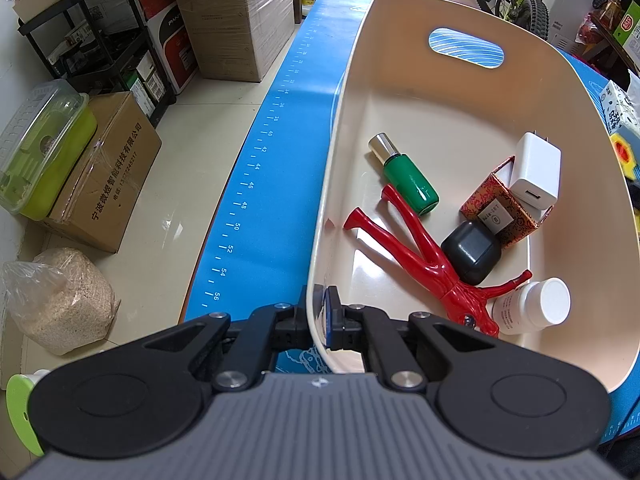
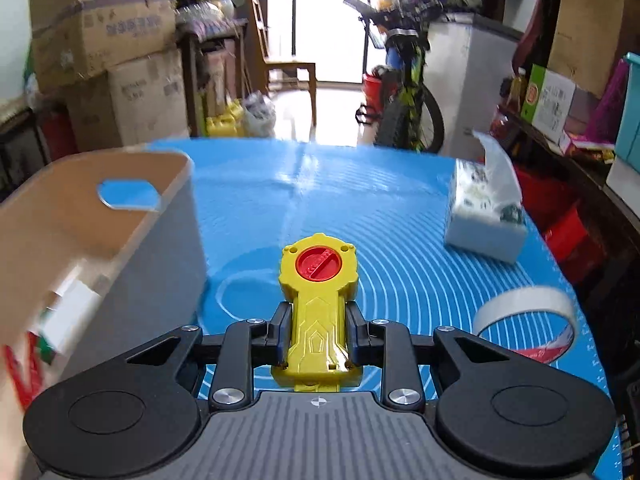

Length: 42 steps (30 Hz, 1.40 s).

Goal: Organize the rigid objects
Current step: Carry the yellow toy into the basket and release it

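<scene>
A cream basket (image 1: 460, 12) stands on the blue mat. It holds a green bottle (image 1: 408, 178), a red figure-shaped tool (image 1: 432, 264), a black case (image 1: 472, 252), a patterned box (image 1: 500, 208), a white charger (image 1: 534, 172) and a white pill bottle (image 1: 532, 306). My left gripper (image 1: 318, 320) is shut on the basket's near rim. My right gripper (image 2: 318, 334) is shut on a yellow toy launcher with a red cap (image 2: 318, 280), held above the mat just right of the basket (image 2: 168, 216).
A tissue pack (image 2: 484, 216) lies at the mat's right, a tape roll (image 2: 528, 320) nearer. Left of the table on the floor are cardboard boxes (image 1: 108, 168), a green container (image 1: 44, 148) and a grain bag (image 1: 60, 300). A bicycle (image 2: 404, 92) stands beyond the table.
</scene>
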### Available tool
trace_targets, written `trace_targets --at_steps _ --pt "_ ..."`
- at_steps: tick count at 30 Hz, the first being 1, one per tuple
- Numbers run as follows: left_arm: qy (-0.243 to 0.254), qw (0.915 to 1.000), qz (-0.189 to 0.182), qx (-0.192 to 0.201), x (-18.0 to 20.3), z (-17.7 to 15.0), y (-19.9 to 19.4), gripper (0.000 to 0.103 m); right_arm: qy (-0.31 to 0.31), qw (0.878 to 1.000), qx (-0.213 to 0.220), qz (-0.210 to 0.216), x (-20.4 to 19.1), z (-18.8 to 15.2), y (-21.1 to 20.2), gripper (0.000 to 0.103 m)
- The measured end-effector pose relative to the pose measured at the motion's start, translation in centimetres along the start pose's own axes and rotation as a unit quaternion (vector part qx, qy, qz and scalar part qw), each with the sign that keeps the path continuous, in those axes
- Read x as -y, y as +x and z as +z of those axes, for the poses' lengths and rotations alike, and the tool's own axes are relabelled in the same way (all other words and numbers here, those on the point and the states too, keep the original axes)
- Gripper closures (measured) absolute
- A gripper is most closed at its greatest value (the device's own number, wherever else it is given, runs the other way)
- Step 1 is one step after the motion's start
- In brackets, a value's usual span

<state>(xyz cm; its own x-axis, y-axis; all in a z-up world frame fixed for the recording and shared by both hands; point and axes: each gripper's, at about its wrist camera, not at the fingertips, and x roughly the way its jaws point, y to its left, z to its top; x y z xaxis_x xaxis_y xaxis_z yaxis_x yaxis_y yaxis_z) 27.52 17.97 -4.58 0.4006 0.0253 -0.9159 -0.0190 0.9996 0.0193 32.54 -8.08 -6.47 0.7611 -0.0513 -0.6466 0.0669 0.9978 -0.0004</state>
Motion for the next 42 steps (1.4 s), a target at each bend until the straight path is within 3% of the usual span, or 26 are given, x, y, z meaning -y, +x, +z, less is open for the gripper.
trace_targets --at_steps 9,14,25,32,42 --pt "0.0 1.0 0.0 0.0 0.0 0.0 0.0 0.096 -0.014 0.997 0.056 0.057 -2.8 3.2 -5.9 0.067" --pt "0.001 1.0 0.0 0.0 0.0 0.0 0.0 0.096 -0.026 0.993 0.064 0.098 -5.6 4.6 -7.3 0.067" --pt "0.001 1.0 0.0 0.0 -0.1 0.0 0.0 0.096 -0.098 0.979 0.013 0.18 -13.5 2.8 -6.6 0.067" --pt "0.001 1.0 0.001 0.0 0.0 0.0 0.0 0.096 -0.148 0.972 -0.045 0.174 -16.7 0.5 -5.4 0.067" --pt "0.001 1.0 0.001 0.0 0.0 0.0 0.0 0.096 -0.17 0.966 -0.113 0.161 -17.7 -1.7 -3.5 0.067"
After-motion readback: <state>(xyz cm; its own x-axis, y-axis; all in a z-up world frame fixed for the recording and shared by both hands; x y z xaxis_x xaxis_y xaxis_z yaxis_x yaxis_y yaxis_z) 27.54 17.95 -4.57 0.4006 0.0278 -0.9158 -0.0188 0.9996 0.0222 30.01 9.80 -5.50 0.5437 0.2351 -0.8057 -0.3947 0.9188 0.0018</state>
